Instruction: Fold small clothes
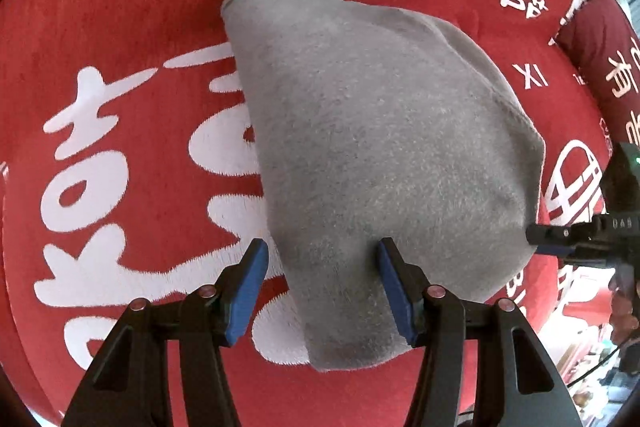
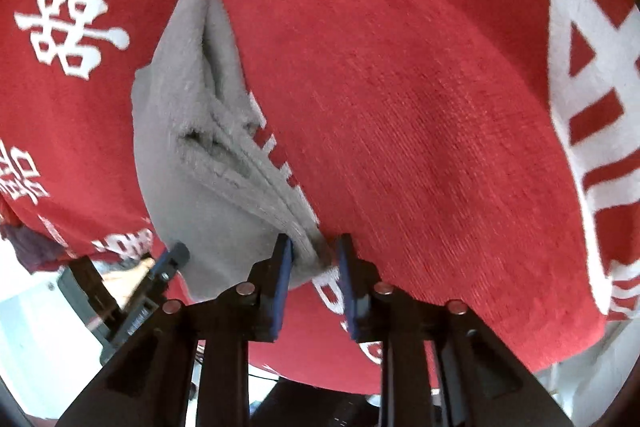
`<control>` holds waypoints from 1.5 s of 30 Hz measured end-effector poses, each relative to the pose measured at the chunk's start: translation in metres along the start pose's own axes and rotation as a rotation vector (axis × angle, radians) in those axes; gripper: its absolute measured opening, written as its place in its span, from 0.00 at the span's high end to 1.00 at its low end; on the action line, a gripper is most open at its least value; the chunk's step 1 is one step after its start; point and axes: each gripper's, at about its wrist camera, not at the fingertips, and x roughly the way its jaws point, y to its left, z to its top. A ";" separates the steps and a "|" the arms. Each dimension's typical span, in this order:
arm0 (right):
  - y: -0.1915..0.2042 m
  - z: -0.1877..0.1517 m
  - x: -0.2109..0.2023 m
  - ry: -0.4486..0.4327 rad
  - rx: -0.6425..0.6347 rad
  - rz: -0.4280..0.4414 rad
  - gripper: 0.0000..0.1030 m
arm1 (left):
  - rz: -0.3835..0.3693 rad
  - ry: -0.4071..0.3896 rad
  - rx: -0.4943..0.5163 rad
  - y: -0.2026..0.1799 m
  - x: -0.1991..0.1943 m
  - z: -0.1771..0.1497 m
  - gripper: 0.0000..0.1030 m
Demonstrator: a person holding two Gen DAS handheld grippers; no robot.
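A folded grey cloth lies on a red cloth with white characters. My left gripper is open, its blue pads either side of the cloth's near corner, holding nothing. My right gripper shows at the right edge of the left wrist view, at the cloth's right corner. In the right wrist view my right gripper has its jaws a little apart around the layered grey corner; the grey cloth stretches away to the left. The left gripper shows at lower left.
The red cloth covers the whole surface, bulging up to the right of the grey cloth. A second red cushion with white characters sits at the far right. The surface's edge and a bright room lie beyond.
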 end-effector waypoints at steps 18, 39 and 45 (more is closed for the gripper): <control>0.071 0.034 -0.042 -0.145 -0.308 -0.174 0.37 | 0.014 0.045 -0.032 -0.005 -0.002 0.009 0.44; 0.083 0.085 -0.022 -0.098 -0.317 -0.118 0.23 | -0.012 0.064 -0.151 0.029 -0.003 0.035 0.06; 0.085 0.097 -0.013 -0.067 -0.310 -0.094 0.23 | -0.143 0.076 -0.289 0.054 0.007 0.044 0.06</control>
